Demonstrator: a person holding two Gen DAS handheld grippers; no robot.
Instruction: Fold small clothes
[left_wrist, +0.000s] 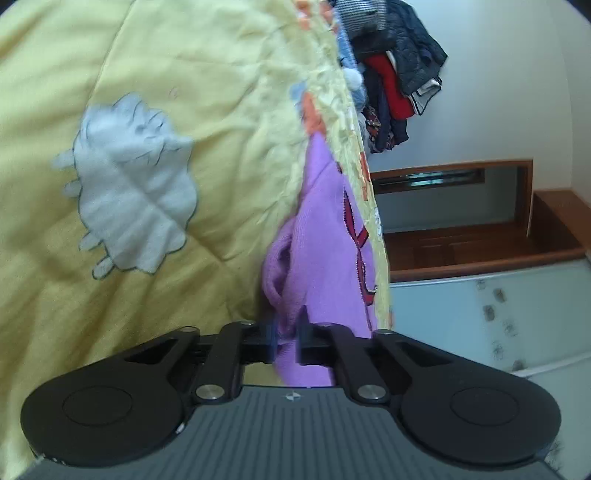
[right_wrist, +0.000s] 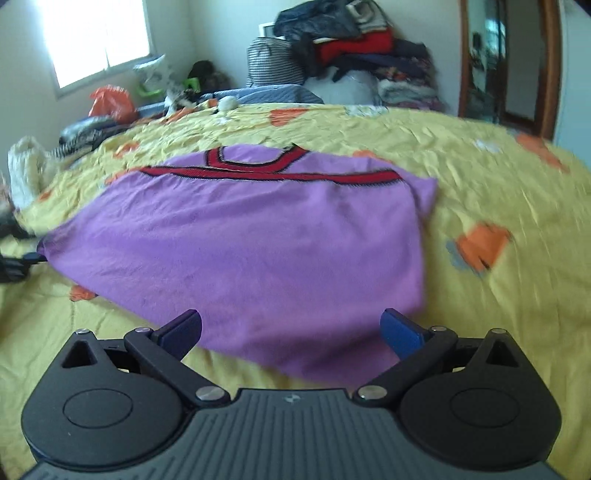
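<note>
A small purple sweater (right_wrist: 258, 236) with a red and black striped yoke lies spread on the yellow quilt (right_wrist: 498, 177). My right gripper (right_wrist: 291, 332) is open just above its near hem, one finger on each side of the cloth. My left gripper (left_wrist: 286, 341) is shut on a bunched edge of the purple sweater (left_wrist: 325, 258), with the camera rolled sideways. The left gripper also shows at the sweater's left corner in the right wrist view (right_wrist: 22, 262).
The yellow quilt (left_wrist: 166, 92) has a grey cloud patch (left_wrist: 133, 184) and orange patches (right_wrist: 480, 245). A pile of clothes (right_wrist: 351, 51) sits at the bed's far end, an orange bag (right_wrist: 110, 99) at the left. A wooden door frame (right_wrist: 550, 66) stands at right.
</note>
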